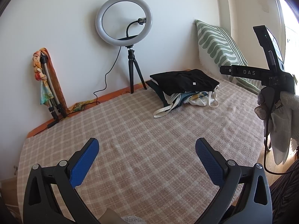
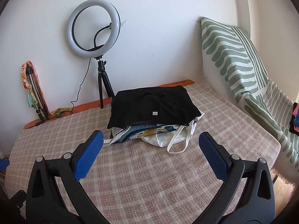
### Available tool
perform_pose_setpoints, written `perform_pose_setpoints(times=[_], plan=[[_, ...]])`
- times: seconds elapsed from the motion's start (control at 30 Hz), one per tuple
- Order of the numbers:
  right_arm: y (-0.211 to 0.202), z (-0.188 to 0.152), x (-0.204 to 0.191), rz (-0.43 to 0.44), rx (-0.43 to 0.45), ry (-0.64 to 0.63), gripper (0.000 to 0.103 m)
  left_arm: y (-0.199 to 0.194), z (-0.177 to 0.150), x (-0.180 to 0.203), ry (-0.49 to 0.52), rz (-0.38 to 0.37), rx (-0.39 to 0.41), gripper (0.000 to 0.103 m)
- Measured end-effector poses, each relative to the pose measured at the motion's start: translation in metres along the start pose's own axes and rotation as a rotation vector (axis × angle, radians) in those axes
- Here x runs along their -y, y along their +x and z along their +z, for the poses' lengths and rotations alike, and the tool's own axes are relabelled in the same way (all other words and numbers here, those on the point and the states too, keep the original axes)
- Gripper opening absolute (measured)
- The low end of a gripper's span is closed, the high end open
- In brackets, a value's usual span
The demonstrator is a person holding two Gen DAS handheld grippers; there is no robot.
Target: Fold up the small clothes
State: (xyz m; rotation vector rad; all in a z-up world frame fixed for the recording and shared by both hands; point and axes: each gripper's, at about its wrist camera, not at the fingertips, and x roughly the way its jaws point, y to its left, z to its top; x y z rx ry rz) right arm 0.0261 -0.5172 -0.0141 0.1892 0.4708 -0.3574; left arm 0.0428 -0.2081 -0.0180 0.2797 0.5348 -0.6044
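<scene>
A pile of small clothes lies on the checked pink blanket [image 1: 142,149] near the back wall. A folded black garment [image 1: 185,81] [image 2: 153,106] tops it, with patterned and white pieces [image 2: 155,136] and white straps [image 1: 162,112] spilling out beneath. My left gripper [image 1: 147,149] hovers open over bare blanket, well short and left of the pile. My right gripper [image 2: 151,140] is open too, its blue pads [image 2: 89,155] framing the pile's near edge from just in front. Nothing sits between either pair of fingers.
A ring light on a black tripod [image 1: 124,20] [image 2: 93,28] stands at the wall behind the pile, its cable trailing left. A folded tripod wrapped in a colourful scarf [image 1: 46,80] leans at left. A green-striped cushion [image 2: 233,56] lines the right. The other gripper's body [image 1: 271,78] shows at right.
</scene>
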Motion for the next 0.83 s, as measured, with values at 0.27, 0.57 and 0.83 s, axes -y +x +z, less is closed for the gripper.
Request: perform_pose_setpoints(times=[0.27,0.57,0.83], plan=[[0.0005,-0.0008,0.0,0.003,-0.003,-0.003,0.103,0.0008,-0.0018,0.0011,-0.01,0.007,-0.004,0.102],[0.0013,-0.0021,-0.0024,0.007,-0.006,0.003,0.103,0.0039,-0.0045,-0.0028,-0.037,0.021,-0.019,0.102],[0.0028,-0.0031,-0.0057,0.017,-0.014,-0.002,0.103,0.0023,-0.0048,-0.0049,-0.052,0.024,-0.016,0.102]])
